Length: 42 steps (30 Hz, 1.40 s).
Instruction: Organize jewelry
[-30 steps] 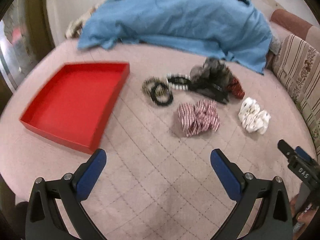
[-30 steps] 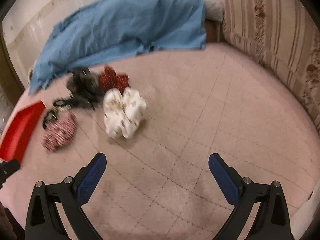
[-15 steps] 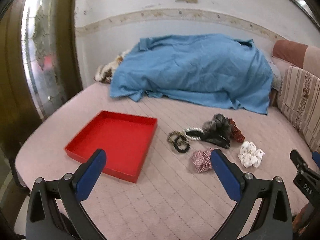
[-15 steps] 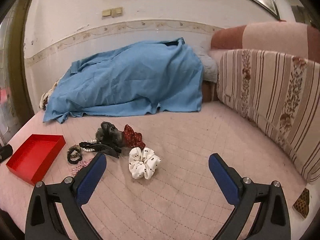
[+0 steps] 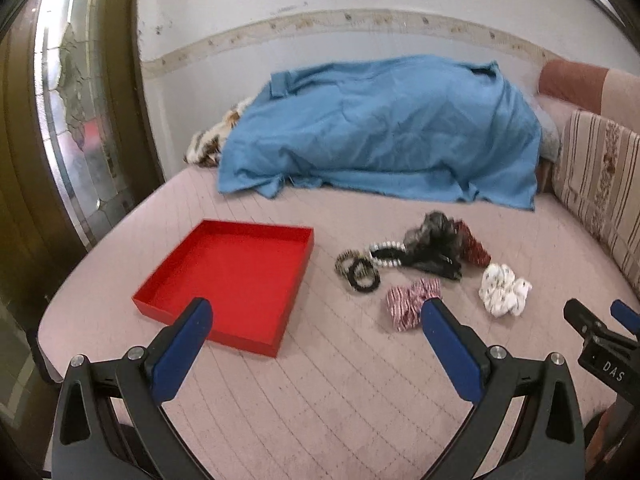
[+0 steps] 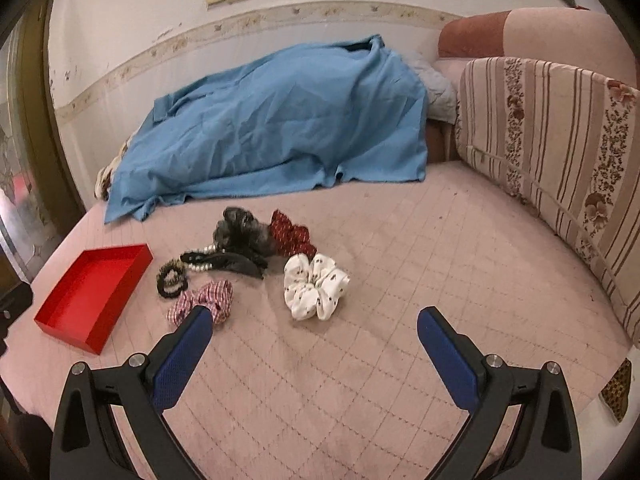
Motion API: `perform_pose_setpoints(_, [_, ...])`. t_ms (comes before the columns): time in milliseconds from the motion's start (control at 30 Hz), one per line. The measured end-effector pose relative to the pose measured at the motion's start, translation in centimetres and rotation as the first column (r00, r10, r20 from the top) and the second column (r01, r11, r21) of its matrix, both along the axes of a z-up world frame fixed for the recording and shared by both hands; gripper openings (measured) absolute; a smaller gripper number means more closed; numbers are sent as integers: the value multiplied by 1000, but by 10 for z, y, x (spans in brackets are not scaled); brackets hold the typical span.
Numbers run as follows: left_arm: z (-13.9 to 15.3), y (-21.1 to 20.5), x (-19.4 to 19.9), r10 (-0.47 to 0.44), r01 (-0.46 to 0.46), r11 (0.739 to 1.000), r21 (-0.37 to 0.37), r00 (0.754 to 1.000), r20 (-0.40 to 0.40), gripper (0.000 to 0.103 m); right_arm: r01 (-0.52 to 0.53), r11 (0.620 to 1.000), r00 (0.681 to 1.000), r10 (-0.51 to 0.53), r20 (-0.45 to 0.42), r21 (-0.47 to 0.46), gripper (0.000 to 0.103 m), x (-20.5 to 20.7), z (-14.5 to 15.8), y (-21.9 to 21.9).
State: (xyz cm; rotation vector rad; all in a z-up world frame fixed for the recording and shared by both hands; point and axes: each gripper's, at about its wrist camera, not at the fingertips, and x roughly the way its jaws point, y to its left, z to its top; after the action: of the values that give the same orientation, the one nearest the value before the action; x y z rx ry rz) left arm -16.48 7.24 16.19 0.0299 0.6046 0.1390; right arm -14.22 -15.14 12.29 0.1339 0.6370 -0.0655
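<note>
An empty red tray (image 5: 240, 236) (image 6: 60, 316) lies on the pink quilted bed. To its right sits a cluster: black hair ties (image 5: 362, 274) (image 6: 172, 280), a pearl band (image 5: 386, 248), a black claw clip (image 6: 228, 262), a dark scrunchie (image 5: 434, 232) (image 6: 240, 228), a dark red scrunchie (image 5: 474, 242) (image 6: 290, 234), a red-striped scrunchie (image 5: 408, 302) (image 6: 210, 298) and a white patterned scrunchie (image 5: 504, 290) (image 6: 316, 284). My left gripper (image 5: 316, 318) is open, short of the tray and striped scrunchie. My right gripper (image 6: 314, 328) is open, just short of the white scrunchie.
A blue blanket (image 5: 384, 128) (image 6: 276, 120) covers a heap at the back by the wall. A striped floral cushion (image 6: 560, 152) lines the right side. A wooden door frame (image 5: 24, 160) stands left. The other gripper's tip (image 5: 600, 332) shows at the right edge.
Both grippers rose and pulled back from the bed over the last second, so the tray and scrunchies look smaller and farther. Nothing was picked up; both stayed open.
</note>
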Motion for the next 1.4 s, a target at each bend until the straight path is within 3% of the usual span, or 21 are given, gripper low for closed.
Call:
perform_pose_setpoints(300, [-26, -11, 15, -35, 36, 999, 5, 994, -100, 103, -5, 1000, 999, 5, -46, -12, 103, 9, -17, 0])
perform_pose_setpoints(667, [-56, -16, 35, -63, 65, 998, 1, 970, -236, 103, -8, 1000, 993, 7, -120, -7, 103, 23, -40, -8])
perform_pose_setpoints(1400, [-91, -12, 69, -97, 82, 995, -57, 925, -368, 103, -38, 999, 981, 35, -193, -12, 103, 54, -61, -17])
